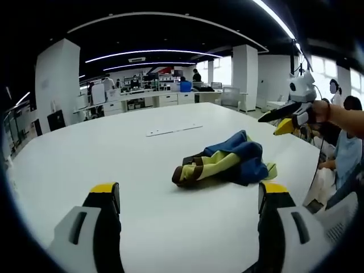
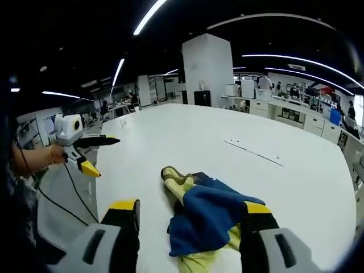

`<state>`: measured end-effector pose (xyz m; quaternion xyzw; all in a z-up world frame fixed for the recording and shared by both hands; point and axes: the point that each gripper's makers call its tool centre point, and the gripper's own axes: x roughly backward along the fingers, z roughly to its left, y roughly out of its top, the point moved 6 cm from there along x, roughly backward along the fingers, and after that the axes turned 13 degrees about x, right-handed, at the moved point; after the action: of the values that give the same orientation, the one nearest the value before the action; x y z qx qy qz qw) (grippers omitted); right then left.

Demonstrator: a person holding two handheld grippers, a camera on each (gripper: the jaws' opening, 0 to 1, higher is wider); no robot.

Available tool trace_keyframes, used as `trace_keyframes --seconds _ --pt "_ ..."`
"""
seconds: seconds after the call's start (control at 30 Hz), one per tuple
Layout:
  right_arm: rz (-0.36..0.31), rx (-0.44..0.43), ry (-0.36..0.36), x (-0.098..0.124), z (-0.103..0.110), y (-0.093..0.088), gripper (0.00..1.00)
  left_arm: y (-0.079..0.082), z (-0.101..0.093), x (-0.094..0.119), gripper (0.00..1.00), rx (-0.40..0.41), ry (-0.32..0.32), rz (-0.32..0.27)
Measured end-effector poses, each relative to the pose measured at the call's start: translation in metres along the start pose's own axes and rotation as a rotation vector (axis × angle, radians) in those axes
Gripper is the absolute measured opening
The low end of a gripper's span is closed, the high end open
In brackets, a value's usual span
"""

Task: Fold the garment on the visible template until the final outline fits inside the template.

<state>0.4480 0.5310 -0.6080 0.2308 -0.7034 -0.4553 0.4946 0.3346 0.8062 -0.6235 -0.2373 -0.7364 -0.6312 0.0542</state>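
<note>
a crumpled garment [image 1: 227, 162], blue with yellow-green and brown stripes, lies bunched in a heap on a wide white table [image 1: 114, 148]. in the left gripper view the left gripper [image 1: 190, 199] hangs low over the near part of the table with its yellow-tipped jaws spread wide and nothing between them; the garment sits on the table beyond the jaws, a little toward the right jaw, apart from both. a thin pale strip [image 1: 173, 130] lies flat on the table farther back, well apart from the cloth. at the right of this view the right gripper [image 1: 280, 123] comes in, held in a hand [image 1: 321, 111] above the table's far edge, its two yellow-tipped jaws parted and clear of the garment. in the right gripper view the right gripper [image 2: 190, 219] has its jaws spread, and the garment [image 2: 207, 222] lies in the gap between them on the table [image 2: 187, 131], its blue part close to the right jaw; whether it touches that jaw cannot be told. the striped end points away from the jaws. the strip [image 2: 253, 151] shows beyond the cloth to the right. the left gripper [image 2: 104, 154] shows at the left of this view, held past the table's edge with jaws apart, a cable hanging from it.
</note>
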Motion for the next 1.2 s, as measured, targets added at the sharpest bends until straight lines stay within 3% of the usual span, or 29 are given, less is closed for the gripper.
trace_keyframes --seconds 0.47,0.83,1.2 --pt "0.054 0.077 0.115 -0.052 -0.013 0.017 0.57 -0.002 0.004 -0.009 0.99 0.041 0.013 -0.001" --pt "0.083 0.102 0.223 -0.094 -0.012 0.024 0.45 0.006 0.002 -0.021 0.99 0.049 0.005 -0.015" --pt "0.238 0.189 0.306 -0.138 -0.006 0.006 0.35 -0.002 -0.002 -0.020 0.97 0.092 0.002 -0.011"
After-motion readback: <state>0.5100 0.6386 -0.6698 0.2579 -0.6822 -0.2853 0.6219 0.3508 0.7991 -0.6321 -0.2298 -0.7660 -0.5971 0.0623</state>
